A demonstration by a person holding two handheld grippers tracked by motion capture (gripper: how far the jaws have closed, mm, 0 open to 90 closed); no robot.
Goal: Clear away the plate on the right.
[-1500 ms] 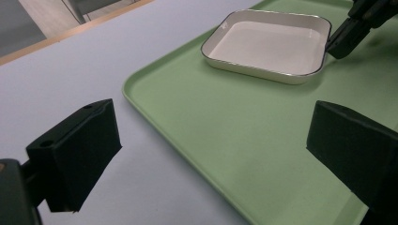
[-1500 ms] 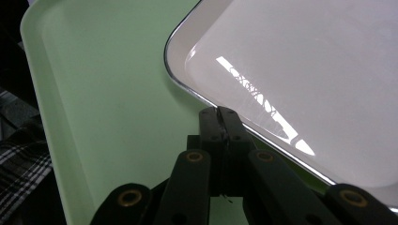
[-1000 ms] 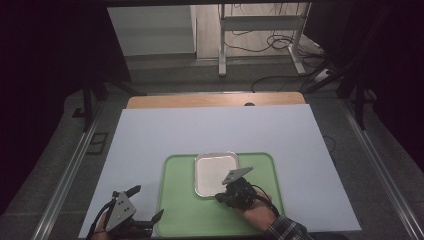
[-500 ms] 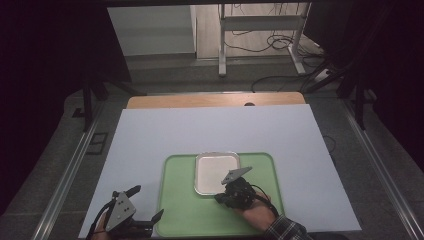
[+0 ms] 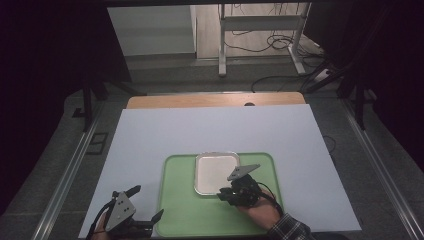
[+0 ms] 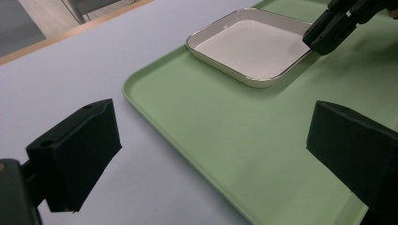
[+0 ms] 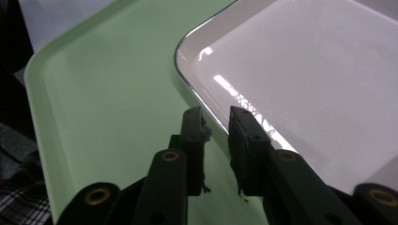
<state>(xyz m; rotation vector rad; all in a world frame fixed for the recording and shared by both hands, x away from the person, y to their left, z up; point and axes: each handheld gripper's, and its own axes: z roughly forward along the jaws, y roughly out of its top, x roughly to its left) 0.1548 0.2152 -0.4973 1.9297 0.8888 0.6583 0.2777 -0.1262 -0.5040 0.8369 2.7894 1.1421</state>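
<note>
Daylight shows between right tool [image 7: 217, 117] pads, just opening astride dish [image 7: 305, 79] rim (left tool [image 6: 211, 154] gapes wide).

White square dish [image 5: 215, 173] with rounded corners and a thin metallic rim is lying flat and upright, empty, its glossy inside catching reflections in the right gripper view [image 7: 309, 84]. It is sitting on the green tray [image 5: 190, 215], in the tray's upper middle part, just below centre of the high view. In the left gripper view the dish [image 6: 251, 49] is showing at the upper right, near the tray's far edge.
</note>
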